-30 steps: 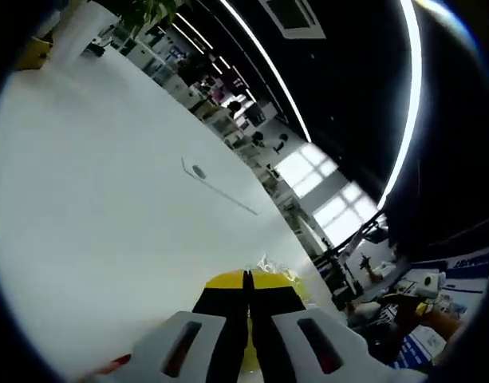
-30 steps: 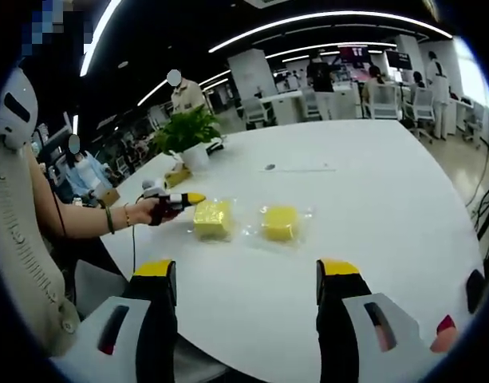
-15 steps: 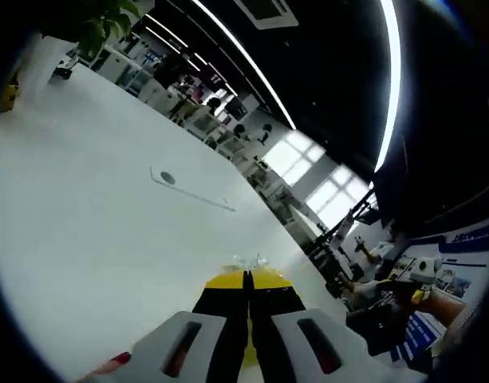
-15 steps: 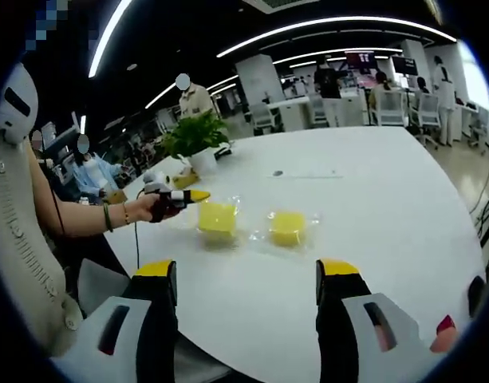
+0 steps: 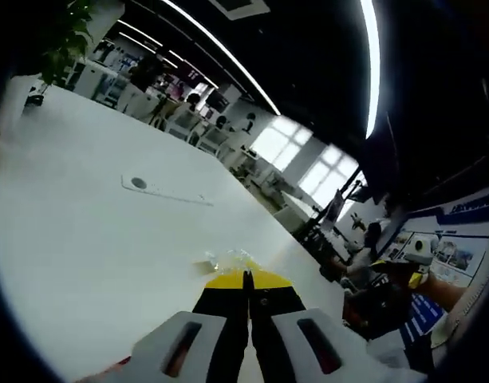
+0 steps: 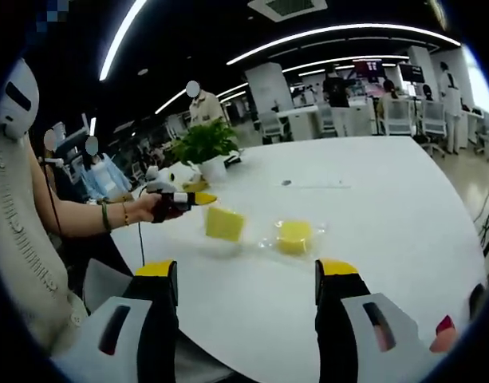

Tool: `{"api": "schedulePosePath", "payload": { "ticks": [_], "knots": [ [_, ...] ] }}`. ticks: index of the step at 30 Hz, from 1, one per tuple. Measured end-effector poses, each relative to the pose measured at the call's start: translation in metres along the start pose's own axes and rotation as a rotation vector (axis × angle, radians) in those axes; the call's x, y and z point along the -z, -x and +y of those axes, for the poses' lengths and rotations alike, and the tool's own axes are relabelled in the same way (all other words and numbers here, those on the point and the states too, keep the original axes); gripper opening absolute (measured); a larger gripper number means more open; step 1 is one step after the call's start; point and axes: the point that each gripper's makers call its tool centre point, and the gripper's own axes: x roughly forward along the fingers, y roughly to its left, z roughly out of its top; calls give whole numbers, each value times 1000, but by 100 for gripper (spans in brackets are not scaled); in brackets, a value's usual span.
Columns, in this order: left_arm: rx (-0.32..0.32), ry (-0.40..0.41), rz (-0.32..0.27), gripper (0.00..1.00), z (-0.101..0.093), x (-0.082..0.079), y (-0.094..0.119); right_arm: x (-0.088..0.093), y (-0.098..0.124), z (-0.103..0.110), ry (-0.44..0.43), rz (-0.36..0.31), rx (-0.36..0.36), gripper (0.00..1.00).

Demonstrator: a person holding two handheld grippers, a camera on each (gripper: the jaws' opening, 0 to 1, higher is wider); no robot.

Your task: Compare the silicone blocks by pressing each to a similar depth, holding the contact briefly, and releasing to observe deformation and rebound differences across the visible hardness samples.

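Observation:
Two yellow silicone blocks in clear bags are on the white table [image 6: 372, 183]. The right block [image 6: 293, 236] lies flat. The left block [image 6: 225, 223] is blurred and tilted up off the table, with a shadow under it. A hand holds my left gripper [image 6: 198, 199] just left of that block, its yellow tips together. In the left gripper view the left gripper [image 5: 246, 275] is shut, with crinkled bag plastic [image 5: 228, 260] right at its tips. My right gripper [image 6: 248, 275] is wide open, well short of both blocks, with nothing between its fingers.
A potted plant [image 6: 204, 144] stands at the table's far left, behind the left gripper. A small round cover plate [image 6: 285, 183] sits in the table beyond the blocks. The person's forearm [image 6: 92, 217] reaches in from the left. Desks, chairs and people fill the background.
The left block has come up from lying flat to a tilt off the table. The left gripper view has pitched upward, and the yellow block has dropped out of it, leaving plastic at the tips.

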Motion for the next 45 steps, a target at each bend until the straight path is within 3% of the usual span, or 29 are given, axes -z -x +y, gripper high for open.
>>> {"api": "schedulePosePath", "payload": {
  "ticks": [10,24,27,33,45],
  "knots": [
    [-37,-95,43,0,-20,1,11,-9,8,7,30,-38,-39,64],
    [-41,-221,45,0,-73,-4,32,-21,13,23,87,-81,-117,64],
    [-37,-245,43,0,-86,-6,38,-19,13,27,108,-61,-134,64],
    [-39,-264,27,0,-103,-12,48,-22,12,32,139,-60,-162,64],
    [-42,-299,16,0,-126,-27,58,-46,3,39,212,-63,-229,63]
  ]
}}
